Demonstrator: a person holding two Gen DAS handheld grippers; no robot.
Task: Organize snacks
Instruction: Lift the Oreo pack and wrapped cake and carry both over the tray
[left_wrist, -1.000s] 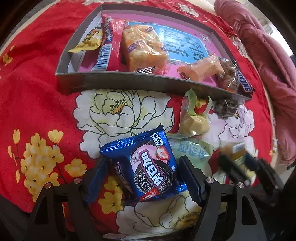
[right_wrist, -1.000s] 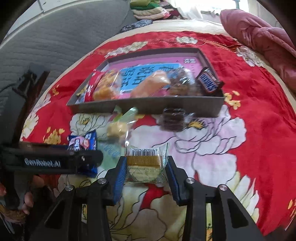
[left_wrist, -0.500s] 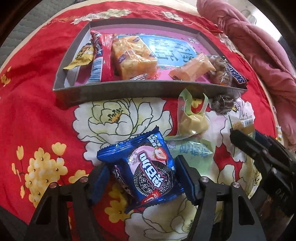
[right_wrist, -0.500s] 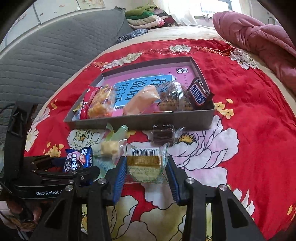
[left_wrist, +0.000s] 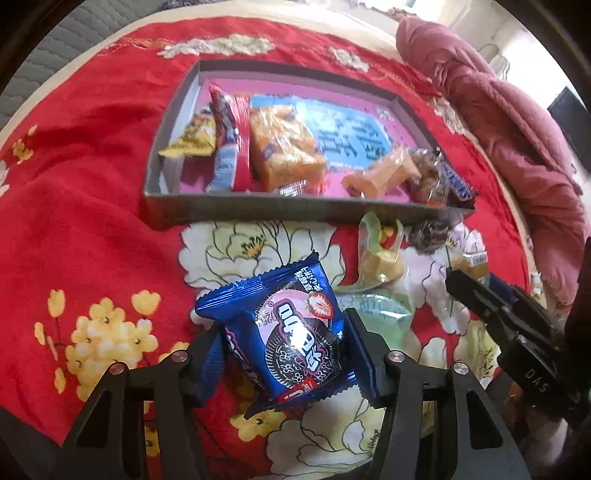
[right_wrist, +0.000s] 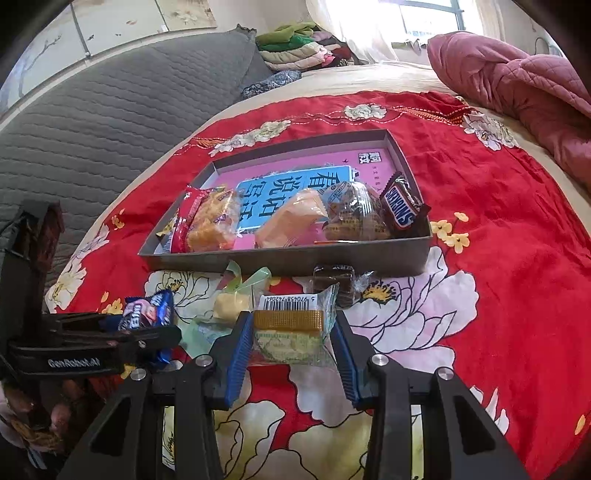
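The blue Oreo pack (left_wrist: 295, 332) sits clamped in the left hand-held gripper (left_wrist: 284, 354), raised over the red bedspread (left_wrist: 85, 206) short of the grey tray (left_wrist: 303, 208); the right hand-held gripper (right_wrist: 291, 343) pinches a clear-wrapped pastry (right_wrist: 291, 325). Best to carry each over the near wall, set it in bare tray space, then release

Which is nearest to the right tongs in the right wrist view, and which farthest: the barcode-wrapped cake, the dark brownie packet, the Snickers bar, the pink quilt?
1. Barcode-wrapped cake, held between the right tongs.
2. Dark brownie packet, on the cloth just before the tray wall.
3. Snickers bar, in the tray's right corner.
4. Pink quilt, far right, beyond the cloth.
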